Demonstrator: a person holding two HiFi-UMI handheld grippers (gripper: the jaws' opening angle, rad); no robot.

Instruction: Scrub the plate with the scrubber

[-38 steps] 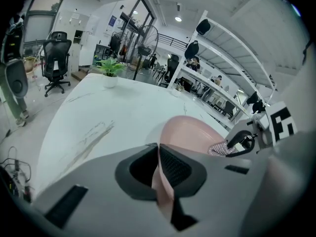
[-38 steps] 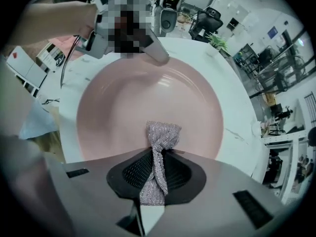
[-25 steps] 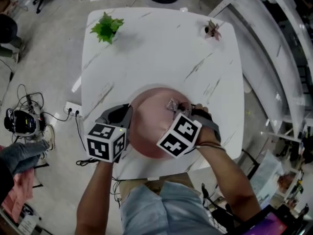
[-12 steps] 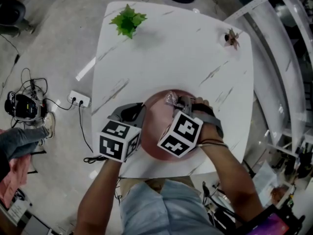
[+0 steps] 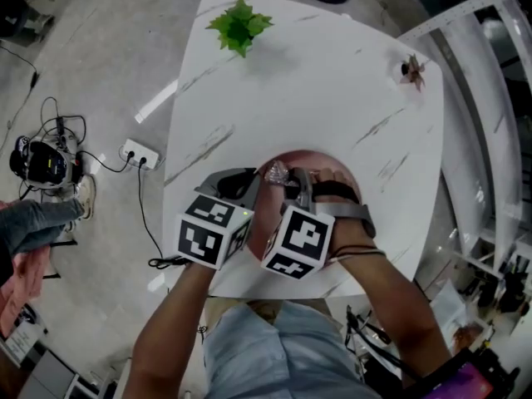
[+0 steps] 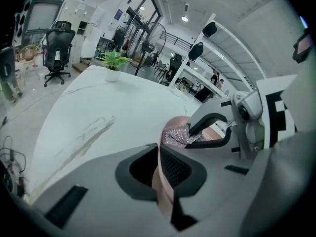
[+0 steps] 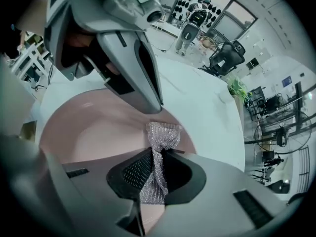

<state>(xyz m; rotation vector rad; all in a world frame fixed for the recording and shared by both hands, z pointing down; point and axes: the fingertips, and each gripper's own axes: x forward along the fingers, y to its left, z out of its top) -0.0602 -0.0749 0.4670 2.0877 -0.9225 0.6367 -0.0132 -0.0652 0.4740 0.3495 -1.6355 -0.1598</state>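
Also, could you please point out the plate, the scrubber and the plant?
plate (image 7: 89, 132): right gripper view, bare pink inner surface.
scrubber (image 7: 162, 135): right gripper view, free upper end of mesh.
plant (image 5: 239, 23): head view, its leaves.

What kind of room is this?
Probably an office or lab, not a kitchen: an office chair stands in the background, and a power strip lies on the floor beside the table.
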